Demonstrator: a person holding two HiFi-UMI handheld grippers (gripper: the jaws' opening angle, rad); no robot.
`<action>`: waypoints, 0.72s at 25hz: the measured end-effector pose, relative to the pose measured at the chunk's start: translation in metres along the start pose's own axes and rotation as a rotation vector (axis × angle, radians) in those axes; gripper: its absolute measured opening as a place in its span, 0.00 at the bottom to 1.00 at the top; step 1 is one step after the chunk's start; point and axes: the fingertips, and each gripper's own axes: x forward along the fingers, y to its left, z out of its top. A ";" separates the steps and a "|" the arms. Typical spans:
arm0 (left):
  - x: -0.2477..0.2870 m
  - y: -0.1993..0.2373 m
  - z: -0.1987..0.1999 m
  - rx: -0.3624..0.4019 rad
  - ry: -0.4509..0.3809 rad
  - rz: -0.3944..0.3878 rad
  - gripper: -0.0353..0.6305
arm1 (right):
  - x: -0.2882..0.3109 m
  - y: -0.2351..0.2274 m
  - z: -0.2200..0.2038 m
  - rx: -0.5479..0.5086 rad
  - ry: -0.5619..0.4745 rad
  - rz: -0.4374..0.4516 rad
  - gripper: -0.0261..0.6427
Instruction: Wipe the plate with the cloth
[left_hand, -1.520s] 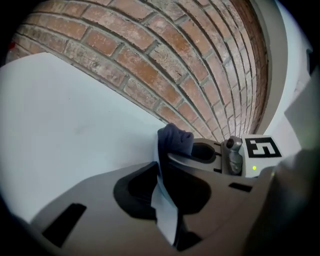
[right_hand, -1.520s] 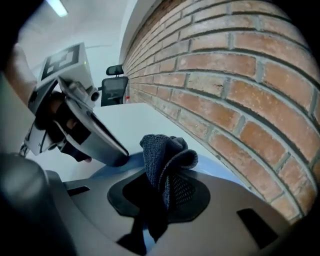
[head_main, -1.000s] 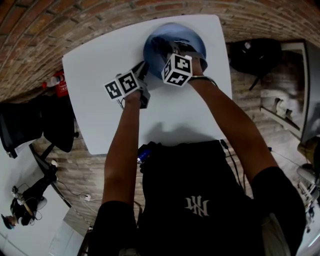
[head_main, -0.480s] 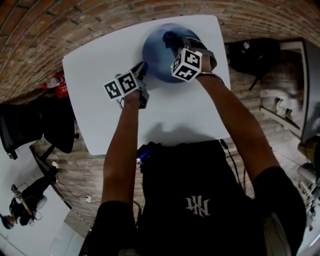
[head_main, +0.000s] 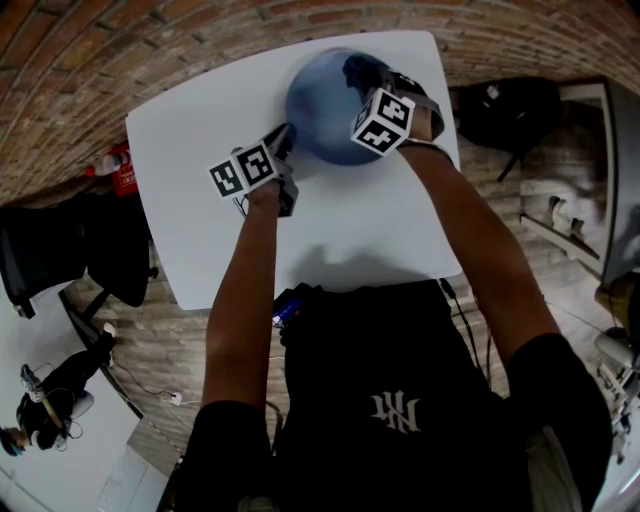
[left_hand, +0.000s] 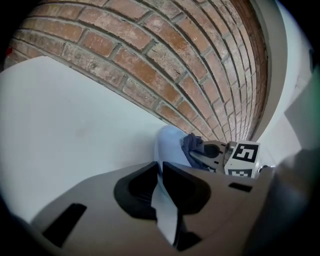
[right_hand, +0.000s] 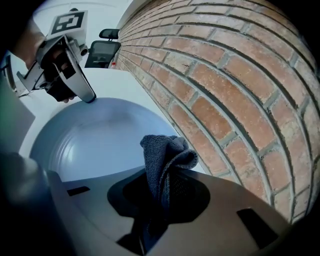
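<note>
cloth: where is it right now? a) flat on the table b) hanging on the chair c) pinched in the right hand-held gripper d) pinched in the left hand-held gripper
C: the right gripper view shows the cloth pinched between the jaws of the right hand-held gripper, above the plate; the left hand-held gripper clamps the plate's rim instead.

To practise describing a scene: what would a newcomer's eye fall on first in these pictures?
A big blue plate sits at the far edge of a white table, close to a brick wall. The left tongs clamp its left rim. The right tongs hold a bunched dark cloth at its right side, near the wall.
</note>
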 end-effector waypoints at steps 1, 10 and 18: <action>0.000 0.000 0.000 0.000 -0.001 0.000 0.11 | 0.000 -0.002 -0.001 0.008 0.001 -0.005 0.17; 0.000 0.001 0.001 -0.001 0.002 0.003 0.11 | -0.003 -0.017 -0.014 0.041 0.048 -0.069 0.17; -0.001 0.000 -0.002 -0.013 0.003 0.003 0.11 | -0.009 -0.022 -0.008 0.230 -0.017 -0.002 0.17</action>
